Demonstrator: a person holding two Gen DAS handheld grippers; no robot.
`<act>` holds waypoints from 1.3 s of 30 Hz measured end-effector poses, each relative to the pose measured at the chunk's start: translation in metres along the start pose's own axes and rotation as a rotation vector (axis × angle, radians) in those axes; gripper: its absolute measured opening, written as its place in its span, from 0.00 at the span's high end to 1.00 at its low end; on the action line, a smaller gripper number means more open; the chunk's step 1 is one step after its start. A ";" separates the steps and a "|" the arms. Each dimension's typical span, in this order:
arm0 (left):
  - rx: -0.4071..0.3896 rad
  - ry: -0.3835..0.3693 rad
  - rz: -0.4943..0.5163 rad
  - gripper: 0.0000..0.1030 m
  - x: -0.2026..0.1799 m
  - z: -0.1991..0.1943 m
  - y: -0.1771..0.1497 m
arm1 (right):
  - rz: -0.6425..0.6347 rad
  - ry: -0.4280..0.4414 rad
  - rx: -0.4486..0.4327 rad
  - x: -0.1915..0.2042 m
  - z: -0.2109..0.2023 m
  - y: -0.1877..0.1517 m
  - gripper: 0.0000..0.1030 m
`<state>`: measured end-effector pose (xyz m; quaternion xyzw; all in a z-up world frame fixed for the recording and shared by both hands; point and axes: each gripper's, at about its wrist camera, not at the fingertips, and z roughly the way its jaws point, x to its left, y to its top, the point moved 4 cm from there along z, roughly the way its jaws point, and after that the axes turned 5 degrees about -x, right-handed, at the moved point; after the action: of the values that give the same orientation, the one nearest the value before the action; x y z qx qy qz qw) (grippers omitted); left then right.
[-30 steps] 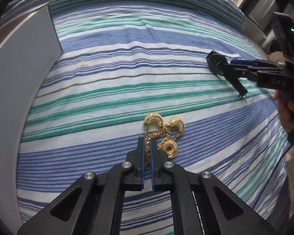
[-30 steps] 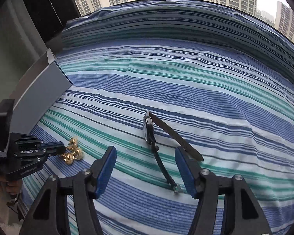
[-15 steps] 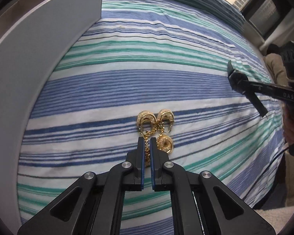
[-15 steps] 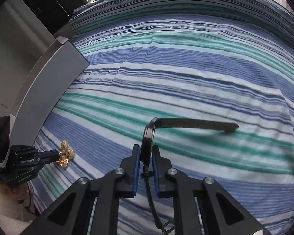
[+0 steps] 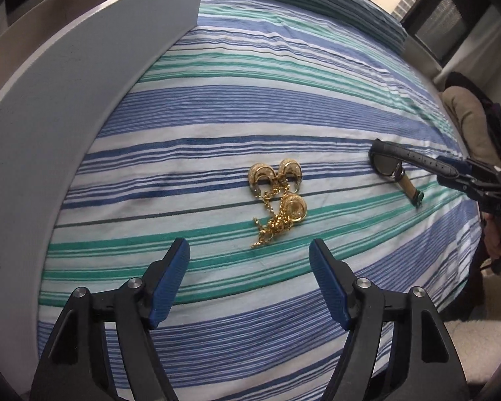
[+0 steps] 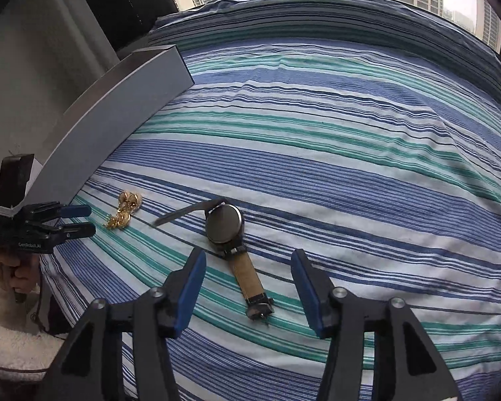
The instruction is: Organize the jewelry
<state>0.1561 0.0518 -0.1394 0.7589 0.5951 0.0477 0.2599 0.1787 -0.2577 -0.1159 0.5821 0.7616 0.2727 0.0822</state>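
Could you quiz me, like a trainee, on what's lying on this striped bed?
1. True or false: the gold jewelry lies on the striped bedspread, gripped by nothing.
2. What lies in front of the right hand-held gripper? A) a ring B) a watch C) a comb
3. Fill in: the gold jewelry lies between the watch and the grey ____.

Key: 1 true: the left hand-held gripper has its jaws opening with nothing between them. 2 B: its jaws are opening too, the watch strap lying free between them. 3 box.
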 end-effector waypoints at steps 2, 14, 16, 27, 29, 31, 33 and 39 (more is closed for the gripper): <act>0.005 -0.012 0.015 0.28 -0.004 0.006 0.000 | -0.043 -0.011 0.025 0.004 0.003 -0.003 0.48; -0.032 0.062 0.146 0.56 -0.022 0.021 0.004 | -0.176 0.004 0.130 0.034 0.045 -0.004 0.41; -0.036 0.070 0.165 0.70 -0.024 0.022 0.004 | -0.188 -0.007 0.127 0.030 0.056 -0.003 0.41; -0.059 -0.030 -0.010 0.95 -0.005 -0.002 0.010 | -0.234 0.000 0.077 0.027 0.079 0.018 0.58; -0.094 -0.041 -0.024 0.95 -0.004 -0.022 0.015 | -0.205 0.011 0.059 0.023 0.066 0.018 0.59; -0.128 -0.045 -0.033 0.95 -0.002 -0.043 0.022 | -0.193 0.017 0.034 0.021 0.050 0.020 0.59; -0.161 -0.053 -0.048 0.95 0.001 -0.067 0.029 | -0.181 0.038 0.009 0.024 0.034 0.025 0.59; -0.292 -0.034 -0.104 0.95 0.025 -0.158 0.054 | -0.222 0.099 -0.088 0.057 -0.014 0.058 0.59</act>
<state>0.1498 0.1199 0.0153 0.6819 0.6158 0.1074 0.3799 0.2038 -0.1989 -0.0631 0.4757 0.8119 0.3235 0.0995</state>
